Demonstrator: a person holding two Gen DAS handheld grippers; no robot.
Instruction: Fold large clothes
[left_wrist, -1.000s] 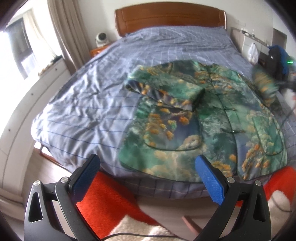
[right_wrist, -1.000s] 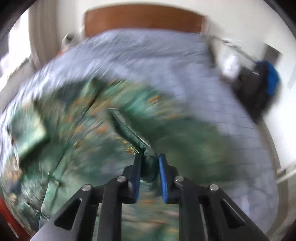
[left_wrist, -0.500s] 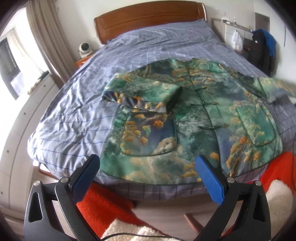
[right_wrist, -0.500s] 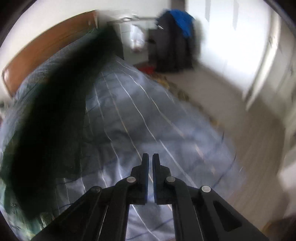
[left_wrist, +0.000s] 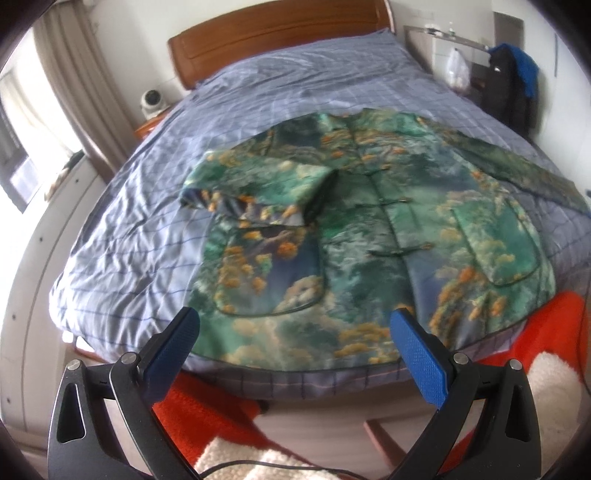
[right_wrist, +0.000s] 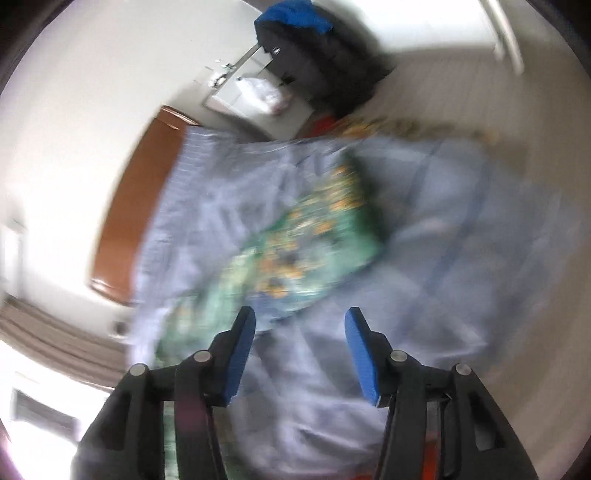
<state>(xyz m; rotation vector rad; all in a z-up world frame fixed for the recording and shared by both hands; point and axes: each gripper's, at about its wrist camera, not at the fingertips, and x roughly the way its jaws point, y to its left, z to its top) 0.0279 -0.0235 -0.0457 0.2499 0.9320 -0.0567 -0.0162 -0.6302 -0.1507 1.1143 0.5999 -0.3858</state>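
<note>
A green jacket (left_wrist: 369, 236) with orange and blue print lies front up on the bed (left_wrist: 147, 229). Its left sleeve (left_wrist: 258, 188) is folded across the chest; its right sleeve (left_wrist: 524, 166) stretches out flat to the right. My left gripper (left_wrist: 295, 325) hangs open over the foot of the bed, just short of the jacket's hem, with nothing between its fingers. In the blurred right wrist view the outstretched sleeve (right_wrist: 317, 236) lies on the sheet ahead of my right gripper (right_wrist: 299, 325). Its jaws are opening and hold nothing.
A wooden headboard (left_wrist: 280, 33) stands at the far end. A red and white rug (left_wrist: 546, 354) lies on the floor below the bed's foot. A dark bag with blue cloth (left_wrist: 513, 81) stands by the right wall. A small white device (left_wrist: 151, 99) sits on the nightstand.
My right gripper let go of the right sleeve, which now lies spread out on the bed, swung away and opened. My left gripper shifted so the jacket sits more centred.
</note>
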